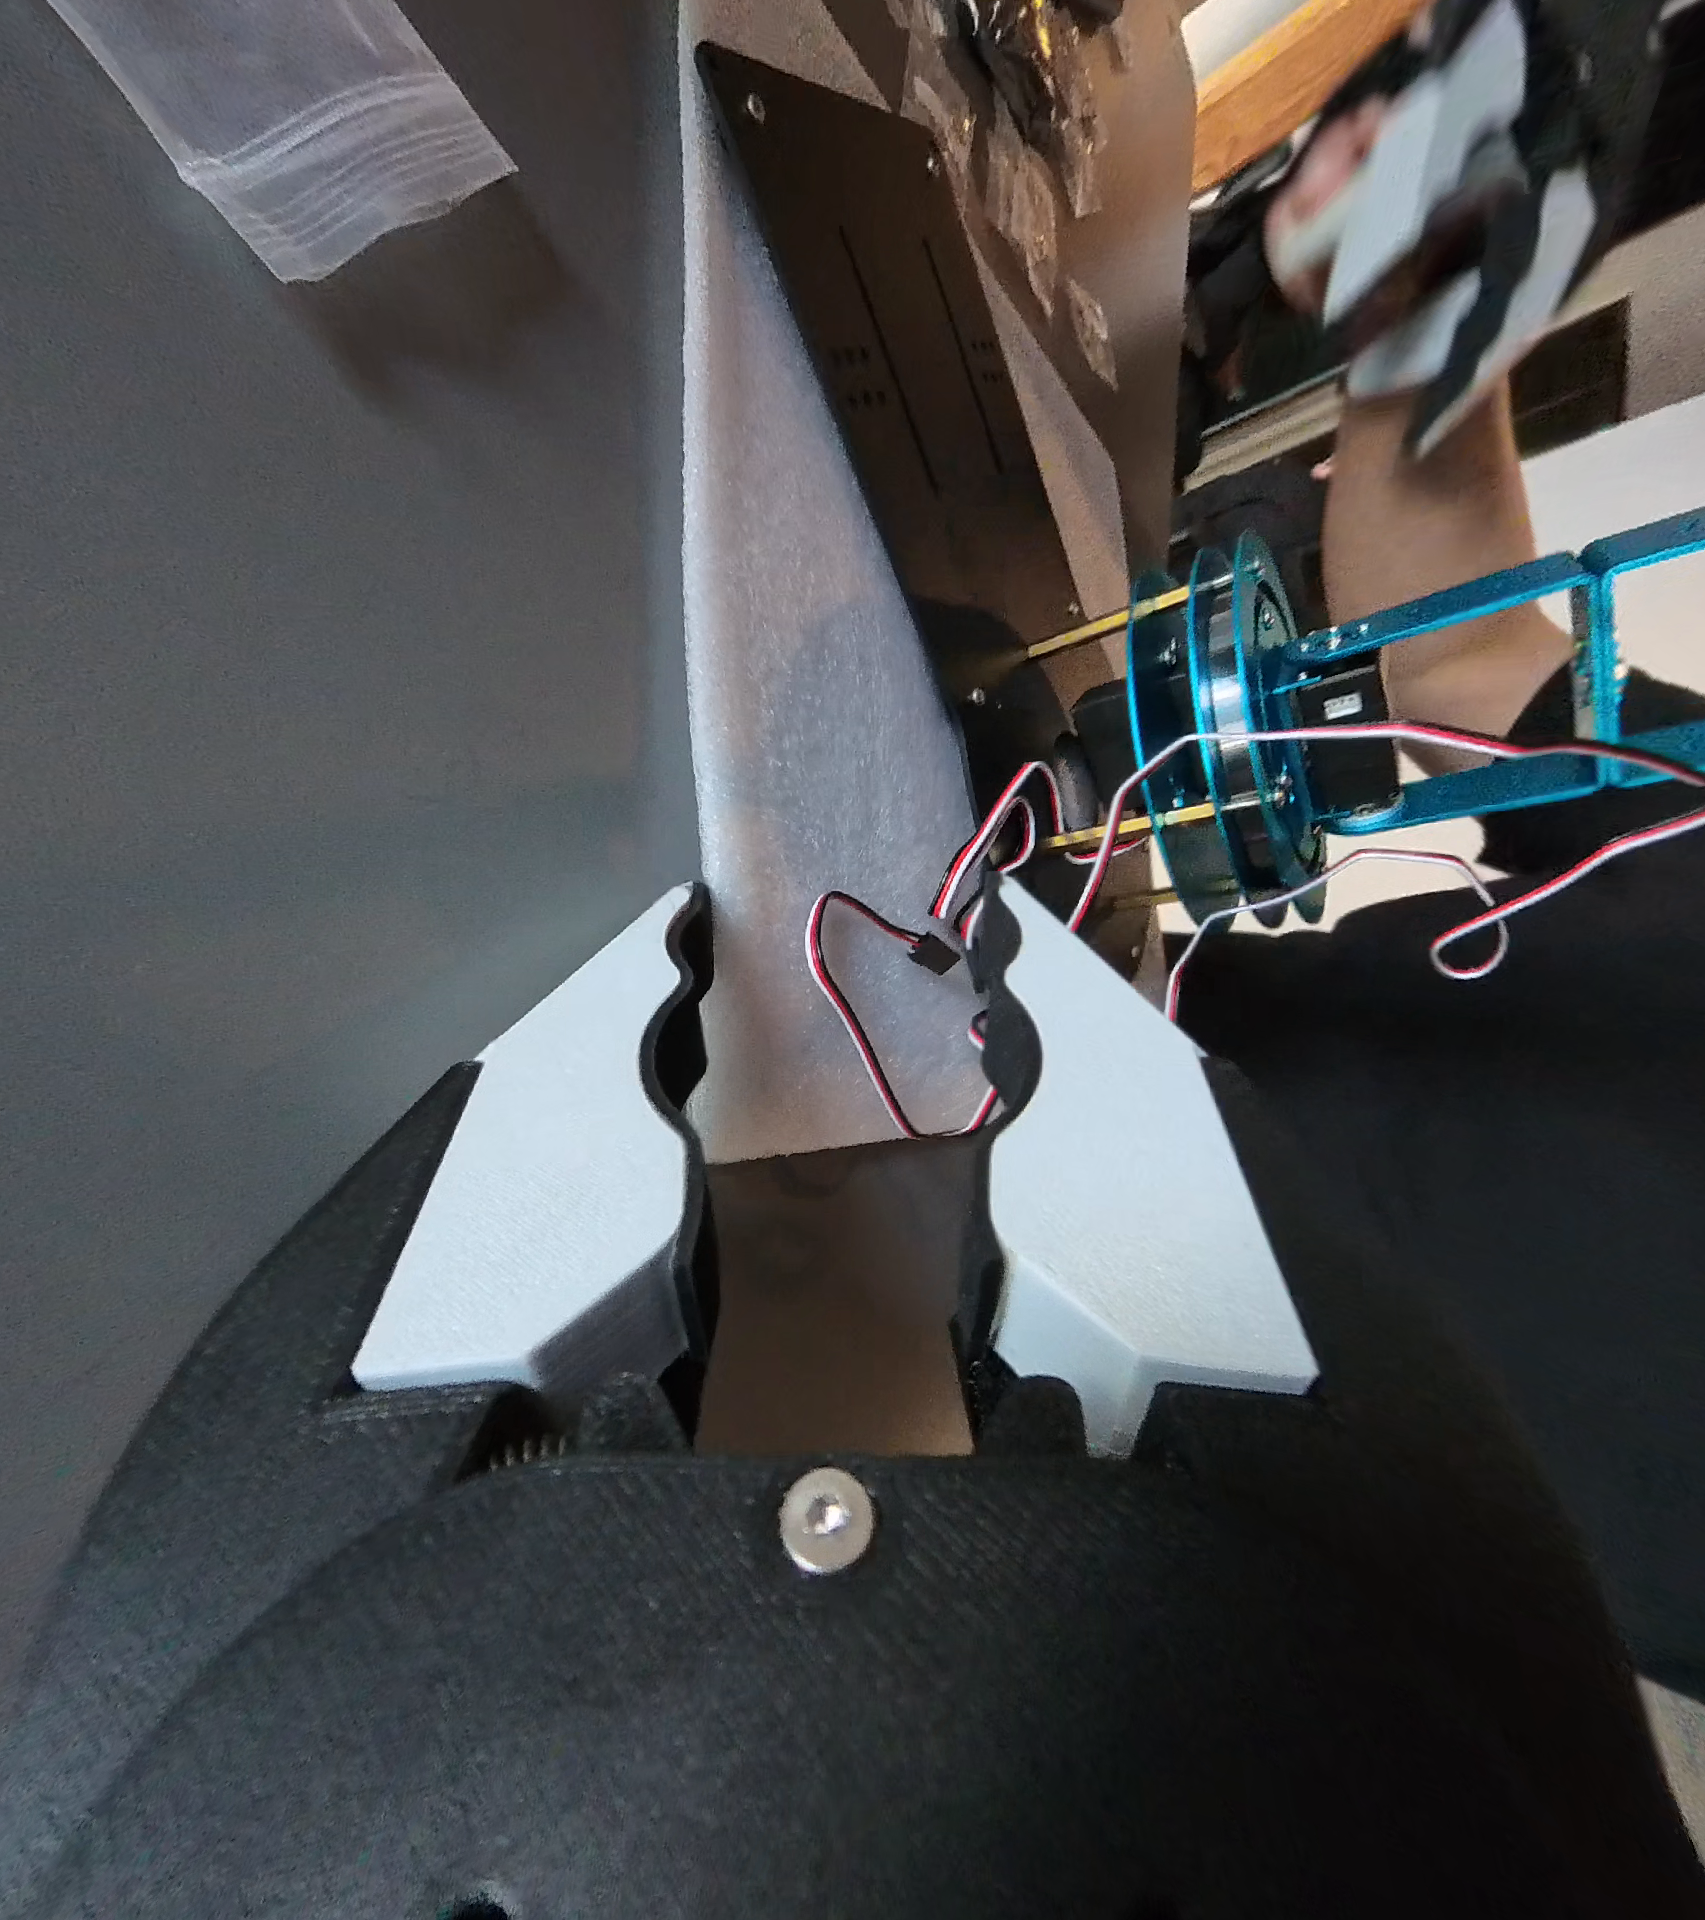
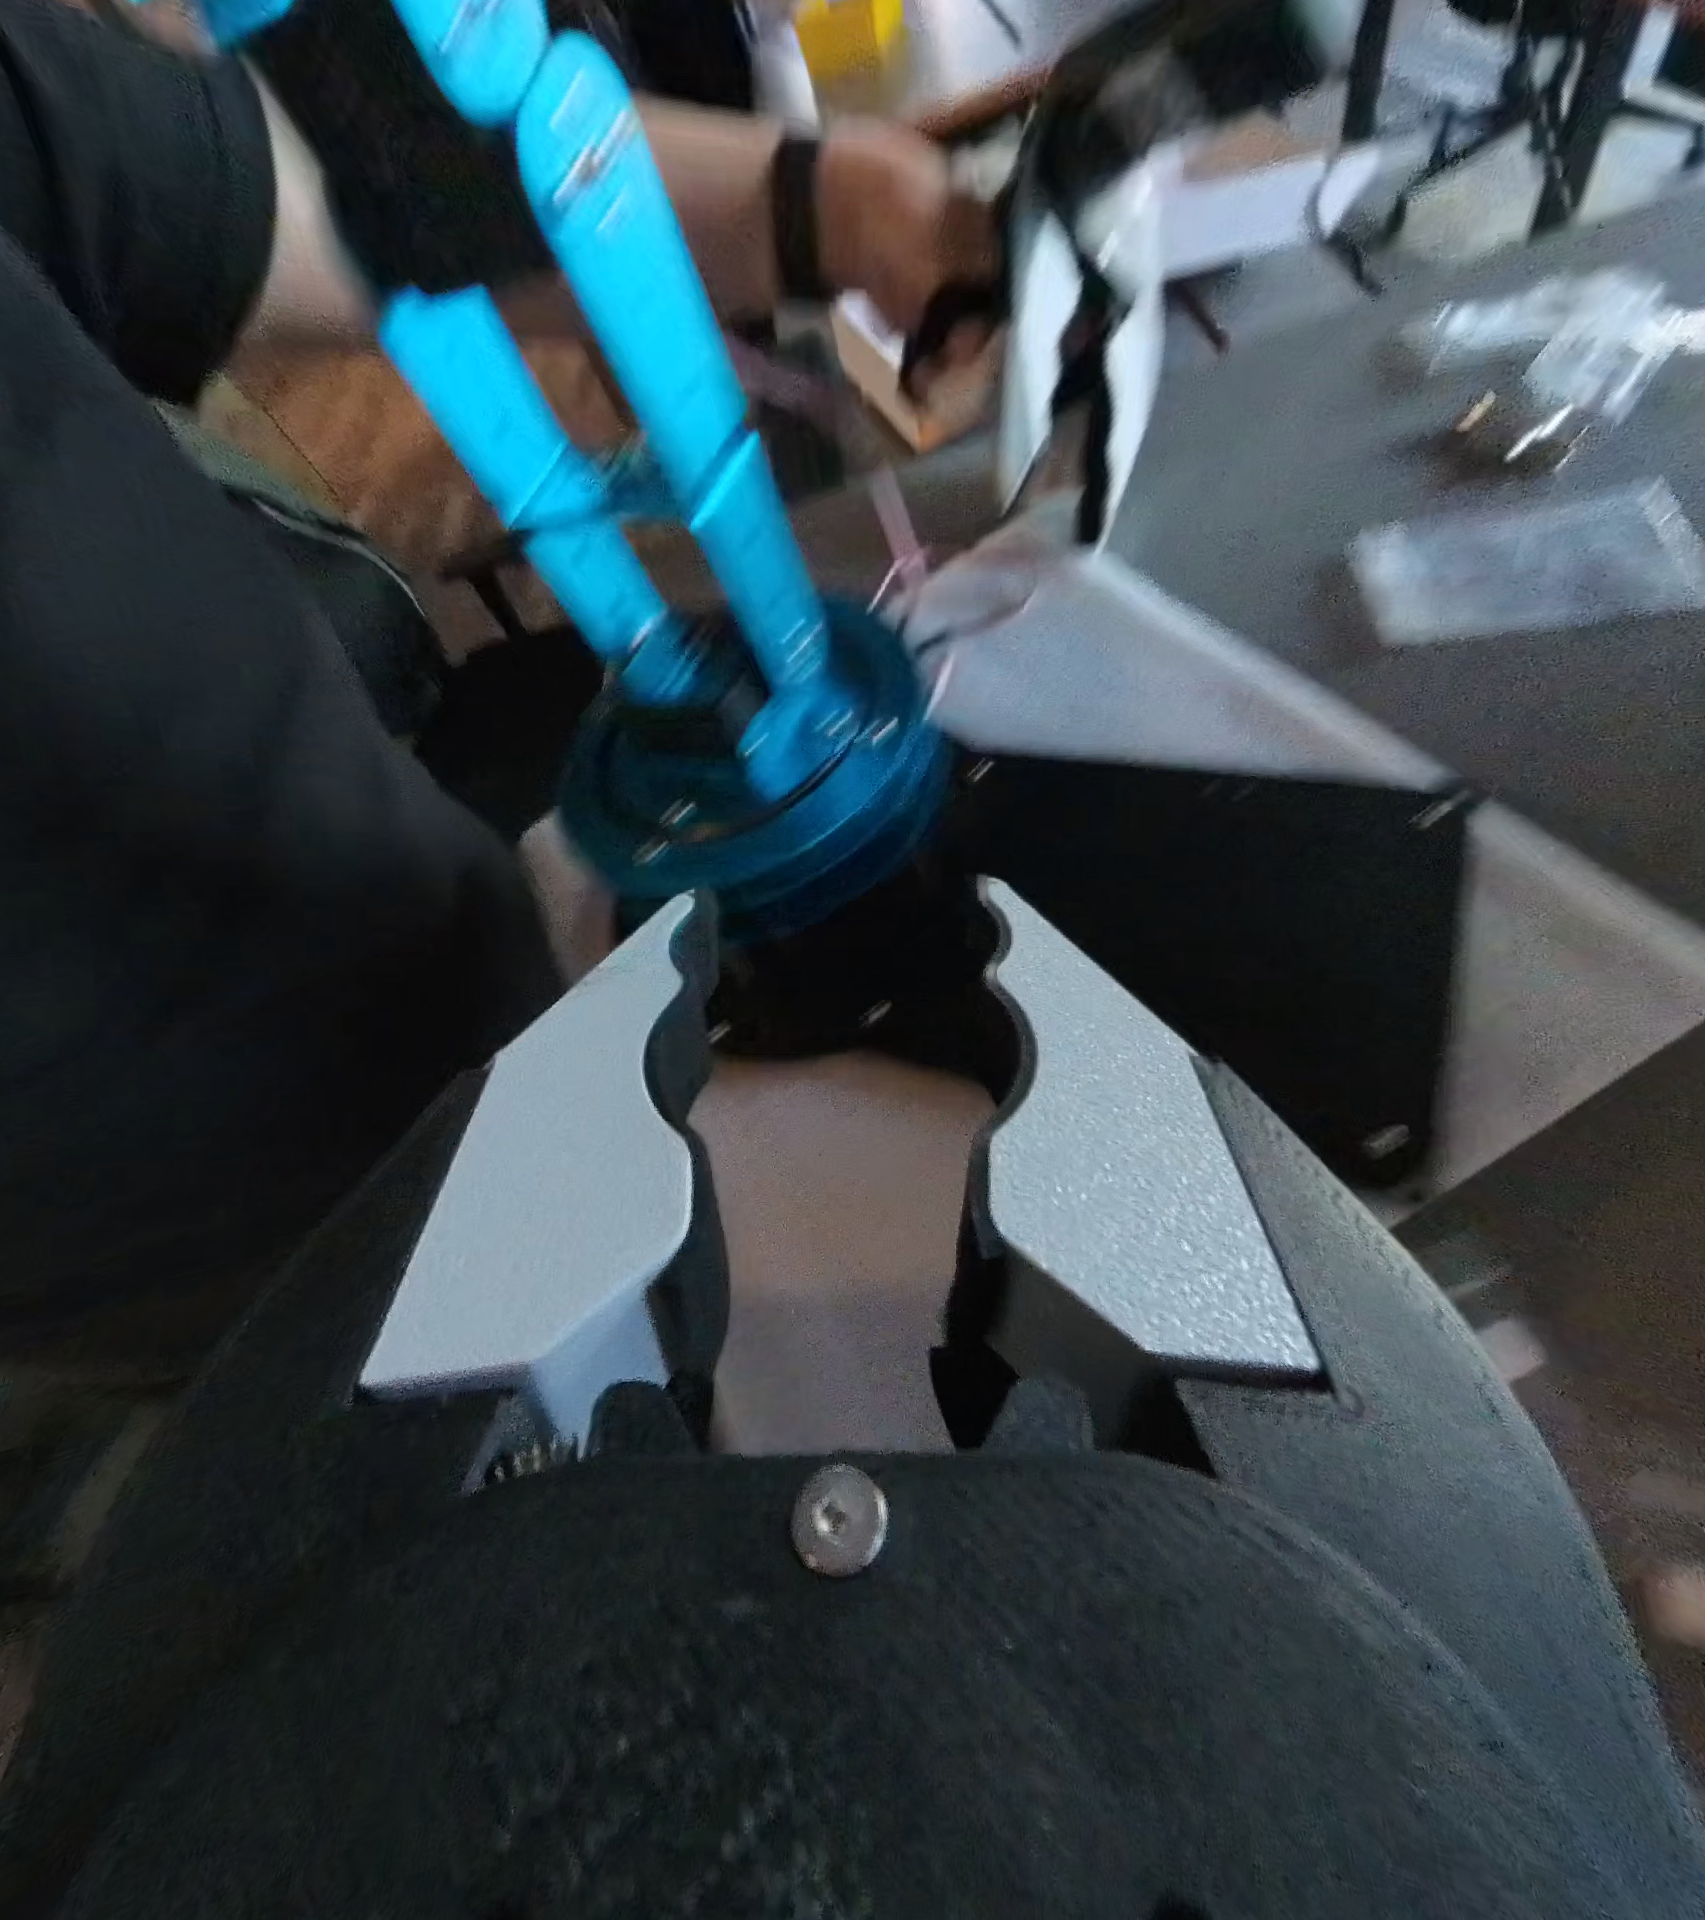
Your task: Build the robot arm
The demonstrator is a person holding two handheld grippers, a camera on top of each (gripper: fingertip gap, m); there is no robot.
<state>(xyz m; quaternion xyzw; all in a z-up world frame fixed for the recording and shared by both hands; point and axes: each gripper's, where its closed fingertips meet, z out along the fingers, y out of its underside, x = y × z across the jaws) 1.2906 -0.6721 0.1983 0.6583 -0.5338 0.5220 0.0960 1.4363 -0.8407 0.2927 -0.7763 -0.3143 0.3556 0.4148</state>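
Left hand-held gripper point(image 1: 848, 997) parted around the white foam sheet point(image 1: 806, 727), steadying it; grip uncertain. Right hand-held gripper point(image 2: 848, 987) parted, empty, nearing blue arm base point(image 2: 754, 790).

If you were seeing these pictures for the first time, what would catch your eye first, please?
The bright blue metal arm on its round blue base, just beyond the right gripper, whose jaws stand apart. In the left wrist view, red, white and black wires loop over white foam sheet between the left gripper fingers.

Left gripper point(image 1: 848, 997) faces foam sheet point(image 1: 786, 623) and red-white wires point(image 1: 869, 1039); blue arm point(image 2: 640, 436) blocks right gripper point(image 2: 848, 997).
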